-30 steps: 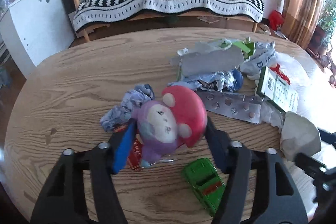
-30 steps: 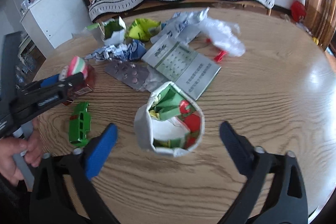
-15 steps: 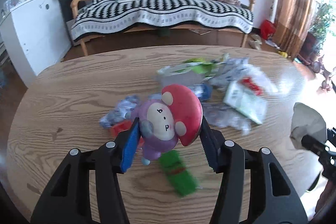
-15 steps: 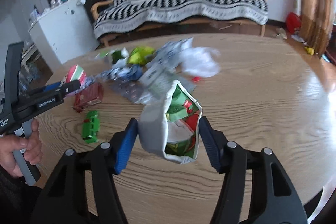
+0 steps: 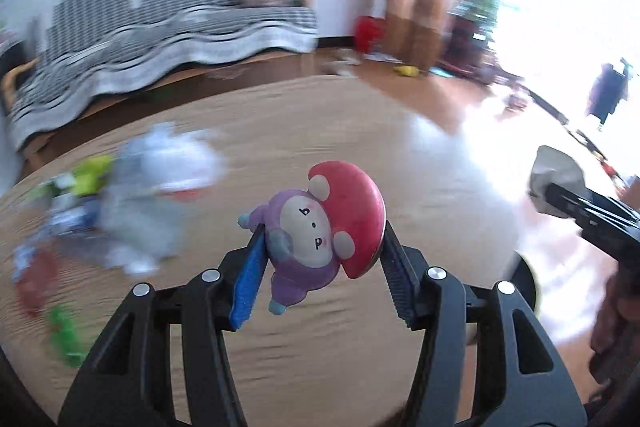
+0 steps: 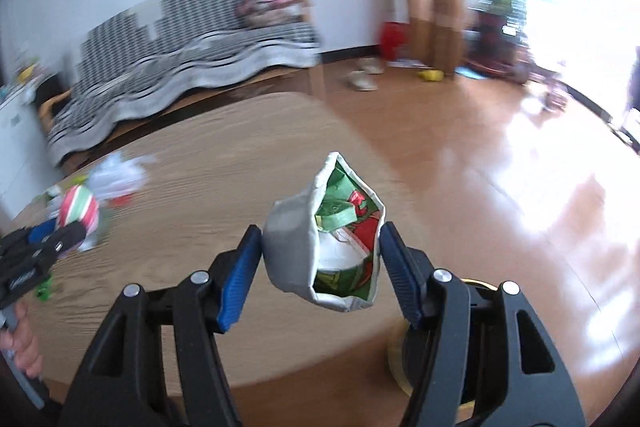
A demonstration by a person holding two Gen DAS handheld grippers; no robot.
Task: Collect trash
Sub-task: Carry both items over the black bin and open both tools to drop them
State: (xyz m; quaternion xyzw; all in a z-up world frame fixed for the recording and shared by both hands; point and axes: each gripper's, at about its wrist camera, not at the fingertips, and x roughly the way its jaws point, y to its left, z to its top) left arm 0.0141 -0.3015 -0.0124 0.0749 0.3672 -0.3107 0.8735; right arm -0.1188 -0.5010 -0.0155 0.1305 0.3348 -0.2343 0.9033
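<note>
My left gripper (image 5: 322, 233) is shut on a small mushroom figure (image 5: 352, 211) with a red cap and purple body, held above the wooden table (image 5: 360, 131). My right gripper (image 6: 320, 239) is shut on a silver snack bag (image 6: 292, 247), its open mouth showing green and red wrappers inside. The bag hangs over the table's near right edge. The left wrist view shows that bag (image 5: 556, 167) at far right. The right wrist view shows the figure (image 6: 78, 211) at far left. A blurred trash pile (image 5: 152, 179) lies on the table to the left.
A green toy car (image 5: 64, 335) lies near the left edge. A dark round container with a yellow rim (image 6: 400, 359) shows below the table's edge, over the shiny floor (image 6: 500, 167). A striped sofa (image 5: 160, 27) stands behind. A hand (image 6: 24, 347) grips the left tool.
The right gripper closed on the bag and lifted it off the table. Both grippers swung right, away from the trash pile, and rolled; the view now takes in the floor and window.
</note>
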